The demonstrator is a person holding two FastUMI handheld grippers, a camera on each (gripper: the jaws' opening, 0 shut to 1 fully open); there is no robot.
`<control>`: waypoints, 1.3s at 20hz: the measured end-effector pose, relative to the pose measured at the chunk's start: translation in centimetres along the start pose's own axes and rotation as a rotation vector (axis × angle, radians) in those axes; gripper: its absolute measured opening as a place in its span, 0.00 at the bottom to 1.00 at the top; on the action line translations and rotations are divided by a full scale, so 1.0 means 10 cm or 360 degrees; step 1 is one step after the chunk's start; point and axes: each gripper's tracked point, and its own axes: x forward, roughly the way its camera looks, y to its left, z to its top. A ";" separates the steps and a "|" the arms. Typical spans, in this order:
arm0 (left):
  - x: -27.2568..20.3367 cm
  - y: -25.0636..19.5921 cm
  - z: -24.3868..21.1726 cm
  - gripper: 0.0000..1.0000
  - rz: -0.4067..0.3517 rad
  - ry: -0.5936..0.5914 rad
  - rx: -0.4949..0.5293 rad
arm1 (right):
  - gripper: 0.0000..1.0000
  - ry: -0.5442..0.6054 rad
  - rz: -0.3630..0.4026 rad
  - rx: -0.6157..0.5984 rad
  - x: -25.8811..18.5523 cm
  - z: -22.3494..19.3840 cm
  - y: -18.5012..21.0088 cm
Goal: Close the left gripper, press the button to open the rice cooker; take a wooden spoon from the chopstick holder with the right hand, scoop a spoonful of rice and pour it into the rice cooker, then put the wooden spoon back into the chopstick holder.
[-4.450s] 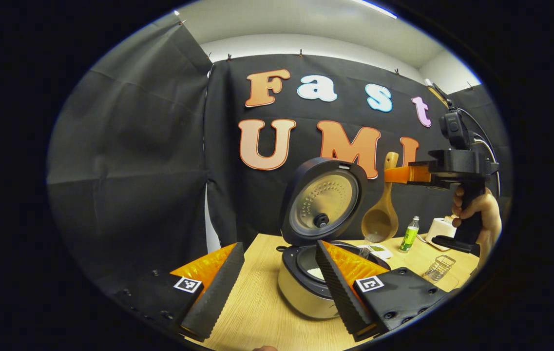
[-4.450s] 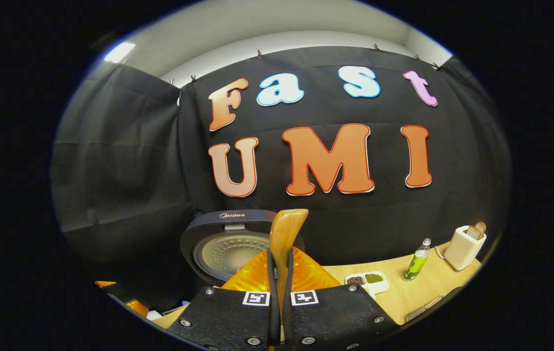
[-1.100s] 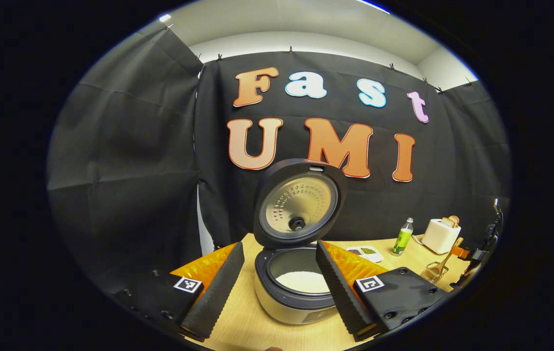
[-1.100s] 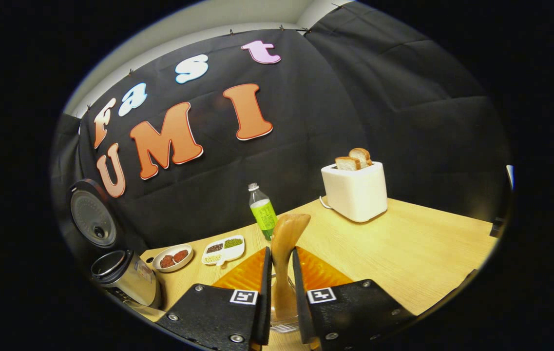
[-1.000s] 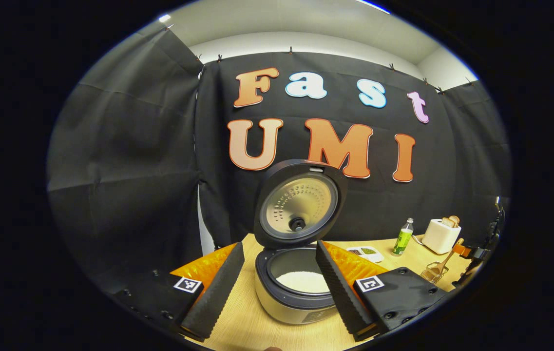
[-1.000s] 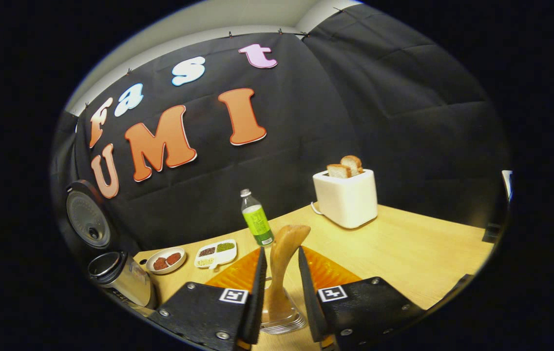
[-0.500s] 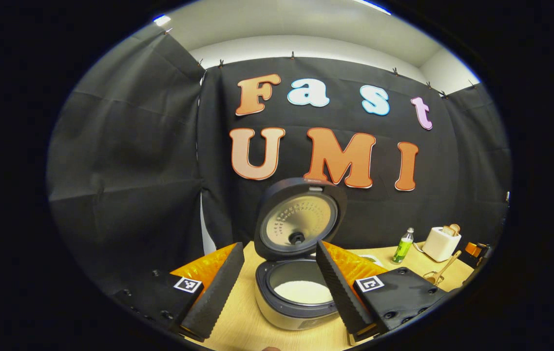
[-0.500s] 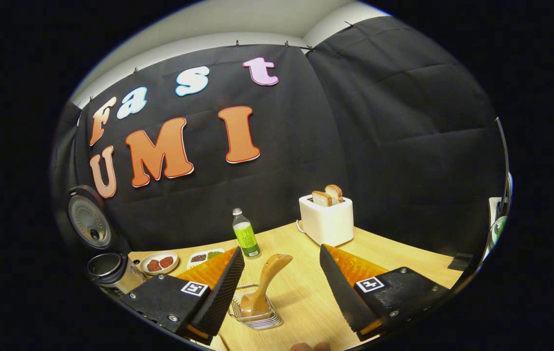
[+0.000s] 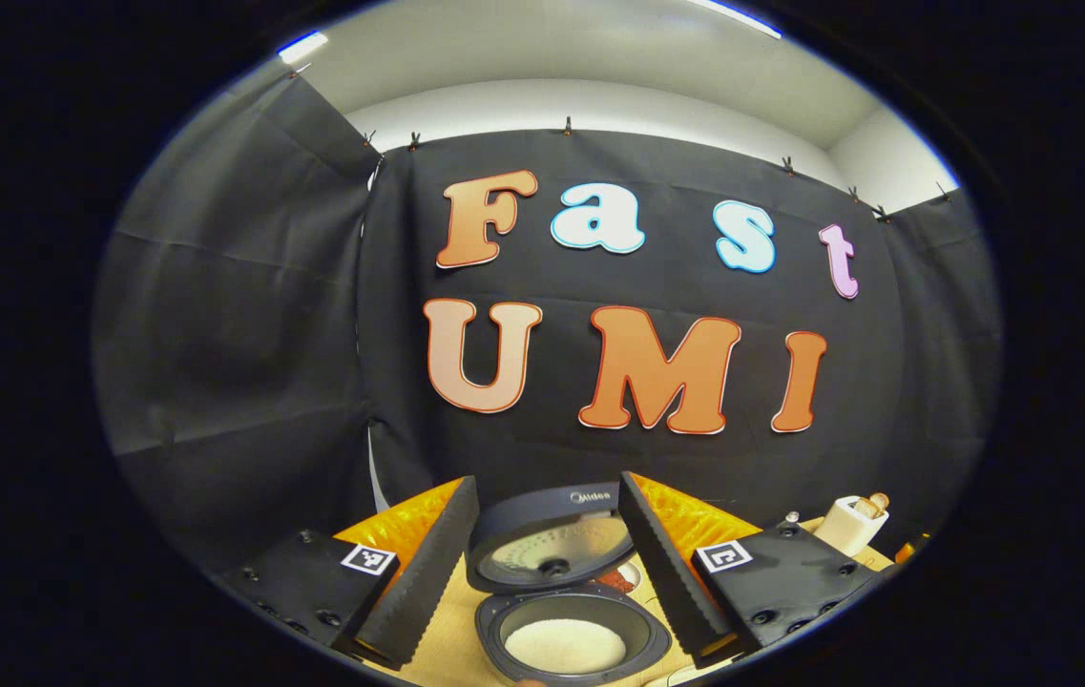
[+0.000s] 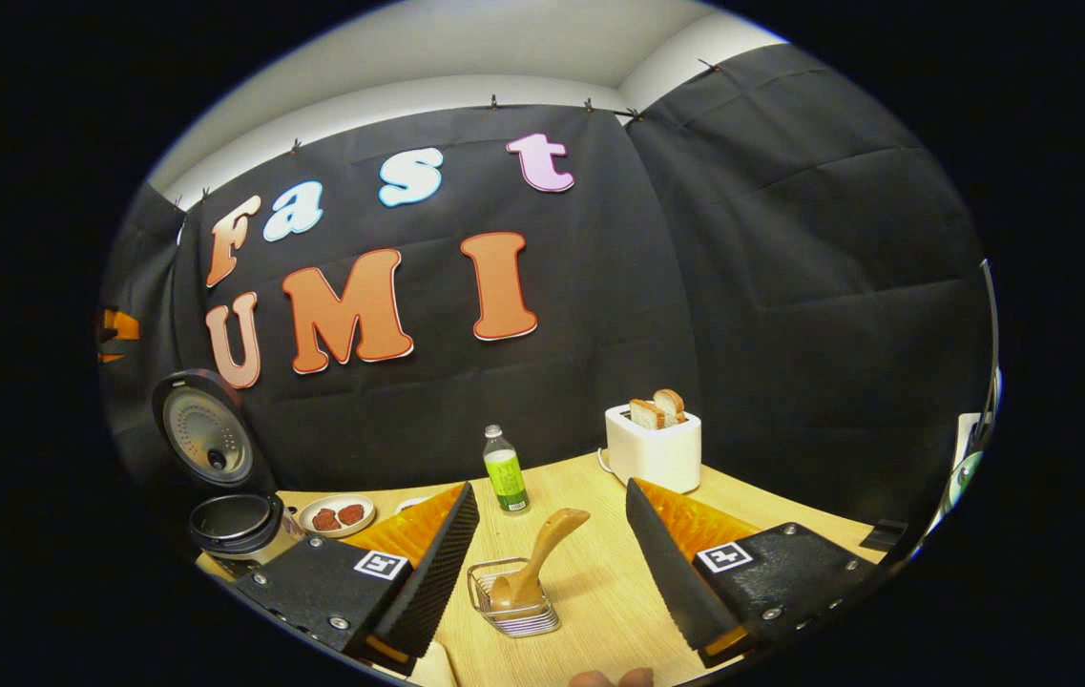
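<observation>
My right gripper [image 10: 547, 534] and left gripper [image 9: 542, 534] stand spread; wooden spoon [image 10: 532, 563] rests in chopstick holder [image 10: 513, 611], rice cooker [image 9: 566, 611] lid up.

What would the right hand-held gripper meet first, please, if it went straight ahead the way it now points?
Probably the wooden spoon, leaning in the wire chopstick holder directly between the open right hand-held gripper's fingers. Depth is unclear; the bottle stands farther back.

One rice cooker [image 10: 235, 523], one wooden spoon [image 10: 534, 560] (in holder), one toaster [image 10: 653, 447].
</observation>
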 end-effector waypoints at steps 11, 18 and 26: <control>1.27 -0.10 -0.58 0.98 0.0041 0.0382 0.0119 | 0.94 -0.0047 -0.0019 -0.0024 0.00 0.16 -0.05; 1.02 -0.19 -0.88 0.99 0.0019 0.0434 -0.0086 | 0.95 -0.0021 0.0043 0.0045 0.01 0.07 0.09; 0.31 -0.48 -1.38 0.97 -0.0123 0.0512 -0.0020 | 0.95 -0.0041 0.0107 0.0009 -0.26 0.11 0.24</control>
